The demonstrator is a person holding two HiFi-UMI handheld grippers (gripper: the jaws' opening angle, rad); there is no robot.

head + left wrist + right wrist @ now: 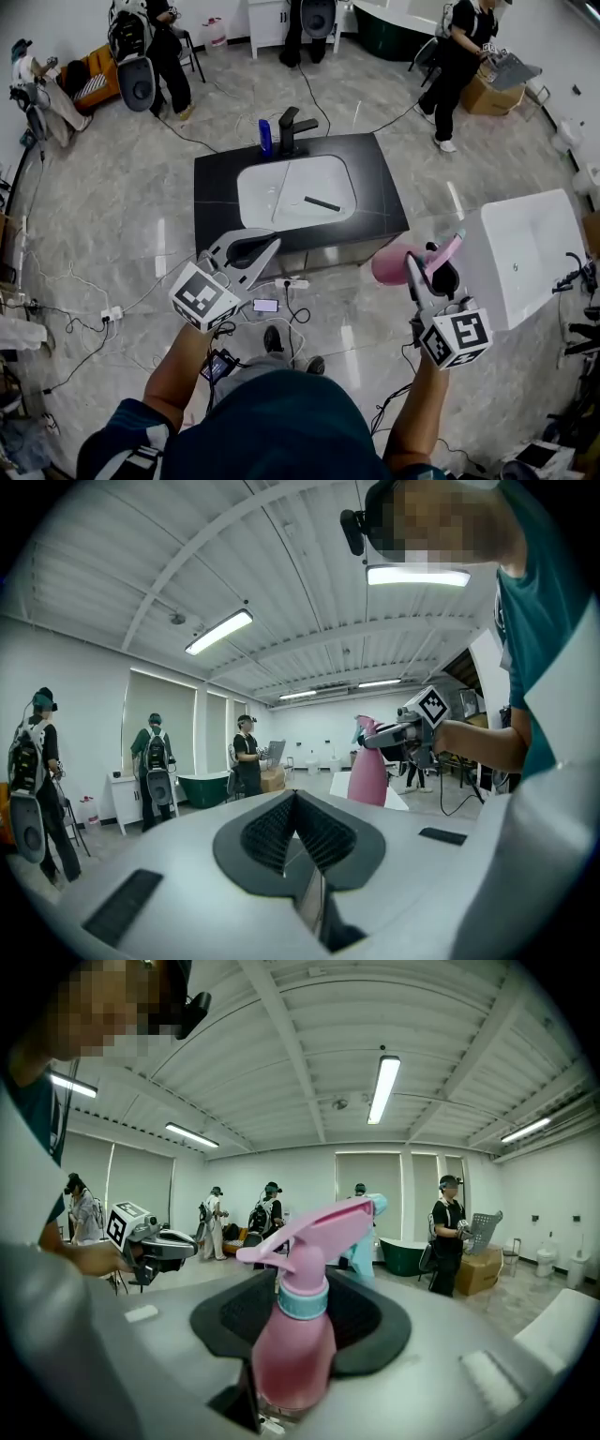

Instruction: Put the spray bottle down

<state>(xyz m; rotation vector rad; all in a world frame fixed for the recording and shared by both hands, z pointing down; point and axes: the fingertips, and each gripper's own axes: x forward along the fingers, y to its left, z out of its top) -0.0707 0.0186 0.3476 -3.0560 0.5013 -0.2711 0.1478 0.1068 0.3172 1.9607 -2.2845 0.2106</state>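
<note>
While the right gripper [427, 270] holds the pink plastic spray bottle [394, 265] aloft in the head view, the black sink-top counter [214, 187] lies ahead-left. In the left gripper view, the left gripper [298, 808] shows jaws together, empty. In the right gripper view, the bottle stands upright, clamped between the jaws.

- We see the left gripper [270, 246] held forward and close to level, its jaws closed together with nothing between them.
- The left forearm [178, 364] is bare and reaches forward and up-frame out of a teal sleeve [131, 441].
- We see the right gripper [428, 272] also pointing forward and near level, its jaws clamped on the body of the pink spray bottle [292, 1349]. The spray head sticks up above the jaws.
- The right forearm [419, 403] is bare and stretched forward.
- Both grippers are out in front of the torso, side by side and well apart.
</note>
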